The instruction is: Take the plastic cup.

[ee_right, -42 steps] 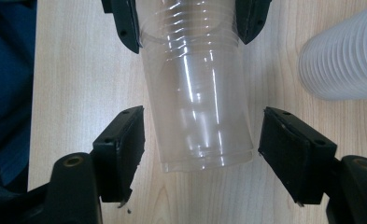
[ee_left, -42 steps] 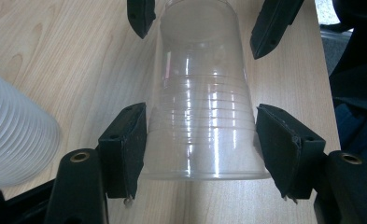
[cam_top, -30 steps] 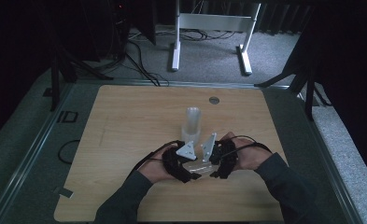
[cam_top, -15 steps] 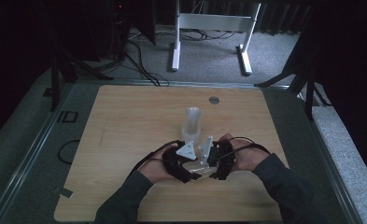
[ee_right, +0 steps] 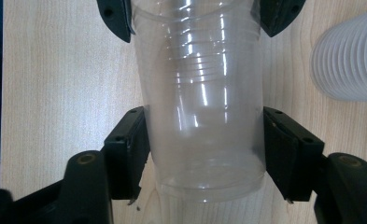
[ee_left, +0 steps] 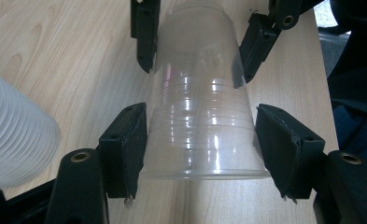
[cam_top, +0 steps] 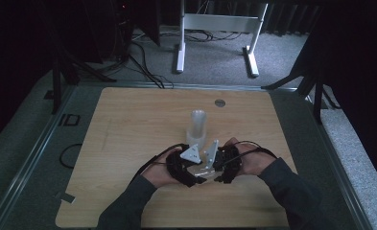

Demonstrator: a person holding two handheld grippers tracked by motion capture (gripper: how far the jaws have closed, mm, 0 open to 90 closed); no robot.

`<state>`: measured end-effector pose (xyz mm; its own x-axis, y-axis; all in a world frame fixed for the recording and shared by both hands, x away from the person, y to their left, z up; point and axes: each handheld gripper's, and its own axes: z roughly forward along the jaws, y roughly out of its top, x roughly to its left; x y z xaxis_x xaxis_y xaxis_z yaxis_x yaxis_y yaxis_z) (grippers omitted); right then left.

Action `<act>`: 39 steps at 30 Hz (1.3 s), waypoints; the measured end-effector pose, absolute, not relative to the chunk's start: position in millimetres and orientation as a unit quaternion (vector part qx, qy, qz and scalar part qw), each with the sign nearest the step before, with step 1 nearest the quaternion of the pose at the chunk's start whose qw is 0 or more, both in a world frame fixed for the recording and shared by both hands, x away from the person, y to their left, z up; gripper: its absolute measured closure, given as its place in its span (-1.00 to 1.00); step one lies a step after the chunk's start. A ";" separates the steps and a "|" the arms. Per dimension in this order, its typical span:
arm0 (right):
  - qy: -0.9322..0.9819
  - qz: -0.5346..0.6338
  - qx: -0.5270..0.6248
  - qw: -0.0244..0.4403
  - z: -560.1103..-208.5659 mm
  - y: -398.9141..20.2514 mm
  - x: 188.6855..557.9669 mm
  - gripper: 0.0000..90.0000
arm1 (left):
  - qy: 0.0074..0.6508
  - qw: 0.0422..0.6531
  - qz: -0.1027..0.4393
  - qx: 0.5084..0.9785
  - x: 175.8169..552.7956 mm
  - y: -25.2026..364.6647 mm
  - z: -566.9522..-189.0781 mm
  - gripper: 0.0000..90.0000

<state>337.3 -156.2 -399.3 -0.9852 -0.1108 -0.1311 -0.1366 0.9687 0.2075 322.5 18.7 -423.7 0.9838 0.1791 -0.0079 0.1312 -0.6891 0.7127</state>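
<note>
On the pale wooden table (cam_top: 128, 143), the left gripper (cam_top: 188, 167) clamps the wide end of a clear ribbed plastic cup (ee_left: 204, 116) lying level between both hands; the right gripper (cam_top: 219, 165), whose jaws have just been closing, now presses its narrow end, likely a nested pair about to be pulled apart, near the white stack of cups (cam_top: 197, 127)

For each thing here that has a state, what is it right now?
Clear ribbed plastic cup: lying level between both grippers, off the stack, empty.
Stack of translucent plastic cups: upright on the wooden table, untouched.
Left gripper: shut on the cup.
Right gripper: jaws have just been closing; pads now press the cup's sides.
</note>
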 end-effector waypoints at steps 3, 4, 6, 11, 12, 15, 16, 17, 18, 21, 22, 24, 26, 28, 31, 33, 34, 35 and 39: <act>0.990 0.109 -0.064 0.058 -399.3 -156.3 337.4 -0.13 | 0.084 0.386 0.030 0.918 322.6 18.6 -423.8 -0.20; 0.990 0.109 -0.064 0.059 -399.2 -156.5 337.4 -0.12 | 0.084 0.387 0.030 0.918 322.7 18.6 -423.8 -0.21; 0.990 0.109 -0.063 0.058 -399.0 -156.9 337.4 -0.12 | 0.084 0.388 0.029 0.918 322.8 18.7 -423.8 -0.24; 0.989 0.117 -0.064 0.057 -398.1 -158.7 338.6 -0.08 | 0.090 0.393 0.031 0.914 322.6 18.9 -423.4 -0.28; 0.989 0.119 -0.063 0.058 -397.9 -159.0 338.6 -0.07 | 0.090 0.394 0.031 0.914 322.6 19.1 -423.3 -0.28; 0.989 0.122 -0.061 0.057 -397.7 -160.0 338.9 -0.07 | 0.090 0.395 0.031 0.914 322.9 19.5 -422.9 -0.28; 0.989 0.123 -0.060 0.056 -397.7 -160.4 338.9 -0.06 | 0.090 0.395 0.032 0.914 323.0 19.4 -422.9 -0.28; 0.989 0.123 -0.059 0.056 -397.8 -160.5 339.1 -0.06 | 0.090 0.394 0.032 0.914 323.1 19.5 -422.7 -0.28; 0.989 0.123 -0.059 0.056 -397.8 -160.5 339.1 -0.06 | 0.090 0.394 0.032 0.914 323.1 19.5 -422.7 -0.30; 0.989 0.126 -0.058 0.055 -397.6 -160.1 339.1 -0.06 | 0.089 0.398 0.033 0.912 322.9 19.2 -422.7 -0.30; 0.989 0.126 -0.058 0.054 -397.6 -160.0 339.1 -0.06 | 0.089 0.399 0.033 0.912 322.8 19.3 -422.6 -0.30; 0.989 0.126 -0.058 0.053 -397.9 -159.8 339.2 -0.06 | 0.091 0.400 0.034 0.912 322.7 19.5 -422.2 -0.31; 0.989 0.126 -0.058 0.052 -398.1 -159.6 339.0 -0.06 | 0.092 0.404 0.035 0.910 322.6 20.0 -421.5 -0.36; 0.989 0.126 -0.058 0.051 -398.2 -159.6 338.9 -0.06 | 0.093 0.406 0.035 0.908 322.6 20.5 -420.8 -0.37; 0.988 0.133 -0.054 0.051 -398.2 -160.5 339.2 -0.06 | 0.097 0.418 0.041 0.903 323.0 23.7 -418.4 -0.42; 0.988 0.137 -0.050 0.053 -398.6 -162.6 340.5 -0.06 | 0.101 0.426 0.044 0.898 323.1 26.0 -417.1 -0.42; 0.988 0.137 -0.050 0.053 -398.6 -162.6 340.5 -0.06 | 0.101 0.426 0.044 0.898 323.1 26.0 -417.1 -0.42; 0.987 0.141 -0.050 0.054 -398.9 -164.0 341.4 -0.06 | 0.101 0.426 0.044 0.898 323.1 26.0 -417.1 -0.42; 0.985 0.158 -0.033 0.055 -398.4 -170.7 343.5 -0.06 | 0.113 0.447 0.056 0.886 324.0 31.2 -412.5 -0.42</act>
